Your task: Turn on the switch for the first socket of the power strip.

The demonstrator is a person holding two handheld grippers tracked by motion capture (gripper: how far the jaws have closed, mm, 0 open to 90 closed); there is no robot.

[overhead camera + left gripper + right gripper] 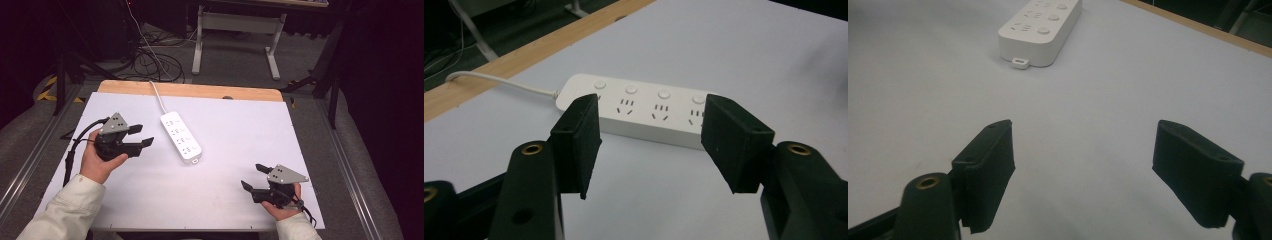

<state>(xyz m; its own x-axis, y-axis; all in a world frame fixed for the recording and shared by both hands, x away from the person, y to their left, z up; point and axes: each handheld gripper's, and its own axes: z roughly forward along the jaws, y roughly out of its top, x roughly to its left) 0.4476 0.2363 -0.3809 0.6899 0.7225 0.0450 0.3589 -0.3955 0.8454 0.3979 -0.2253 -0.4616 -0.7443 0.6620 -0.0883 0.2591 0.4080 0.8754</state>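
we have the left tongs spread and empty, aimed at the white power strip lying mid-desk, just beside it and not touching. we judge the best approach is square across its narrow width, away from the cord. the right tongs rest spread, well apart.

A white power strip lies flat on the pale grey tabletop, its long body running at a slant from the far left towards the near right. Its top face carries four socket groups in a row, each with a round button beside it. A white cord leaves its far end and runs over the tabletop's wooden far edge. A small tab juts from its near end.
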